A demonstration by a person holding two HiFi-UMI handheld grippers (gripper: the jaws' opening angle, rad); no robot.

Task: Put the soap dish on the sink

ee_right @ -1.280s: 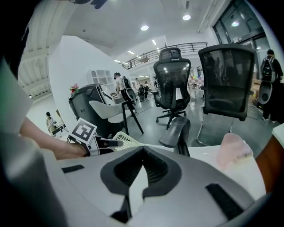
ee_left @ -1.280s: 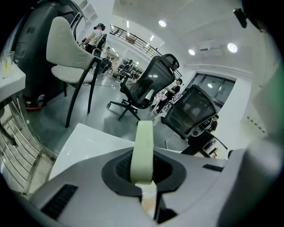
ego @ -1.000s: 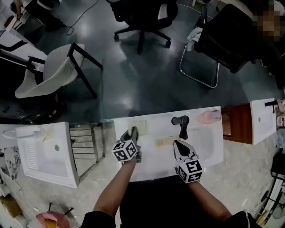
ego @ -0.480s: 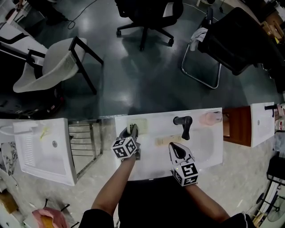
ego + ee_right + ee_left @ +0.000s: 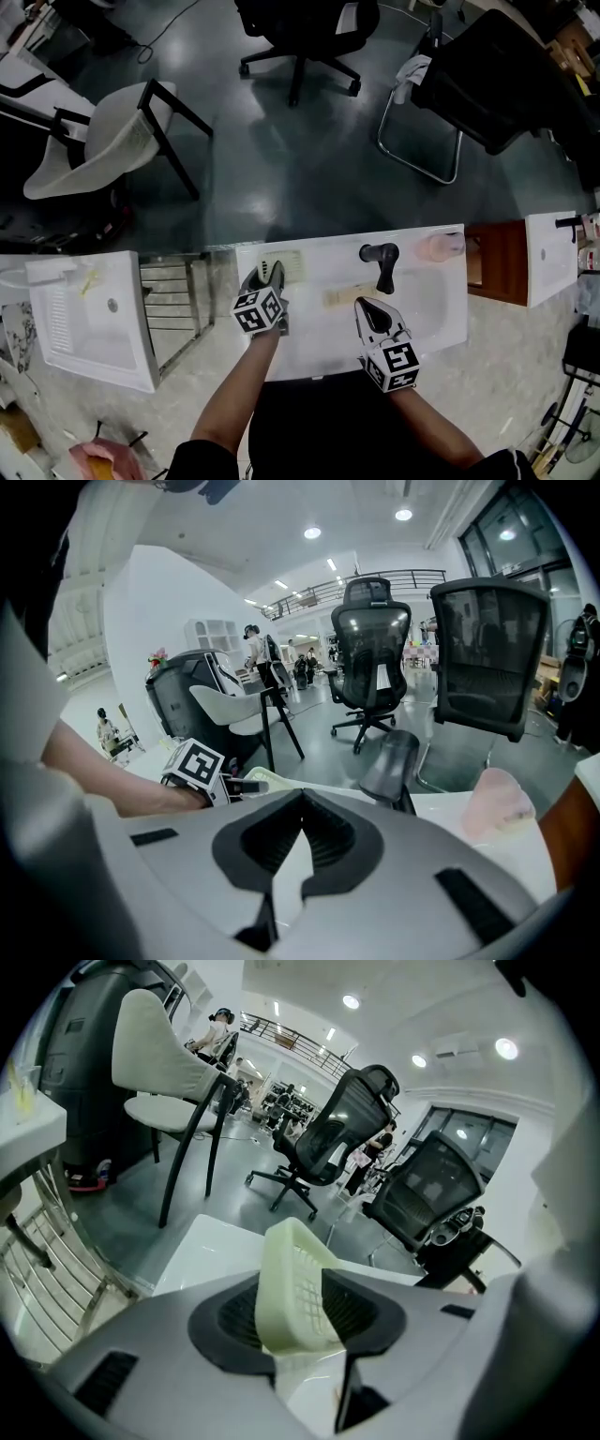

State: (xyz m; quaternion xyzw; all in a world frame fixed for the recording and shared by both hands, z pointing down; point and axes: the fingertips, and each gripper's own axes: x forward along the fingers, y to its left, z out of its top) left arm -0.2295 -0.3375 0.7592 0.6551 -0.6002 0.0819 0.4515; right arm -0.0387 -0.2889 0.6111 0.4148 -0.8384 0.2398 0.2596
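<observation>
The soap dish (image 5: 295, 1288) is pale green with a lattice bottom. It stands tilted on edge between the jaws of my left gripper (image 5: 300, 1309), which are opening; it leans on the left pad and a gap shows on the right side. From the head view, the dish (image 5: 288, 263) lies at the back left corner of the white sink (image 5: 441, 314), with the left gripper (image 5: 270, 277) over its near end. My right gripper (image 5: 373, 312) hovers over the basin in front of the black faucet (image 5: 380, 260), shut with nothing in it.
A beige bar (image 5: 339, 297) lies in the basin and a pink object (image 5: 441, 247) sits at the back right rim. A second sink (image 5: 84, 319) and a metal rack (image 5: 173, 300) stand to the left, a wooden cabinet (image 5: 497, 258) to the right. Chairs stand beyond.
The left gripper has sunk a little toward the sink's back left corner and its jaws have parted around the dish. The right gripper stays where it was.
</observation>
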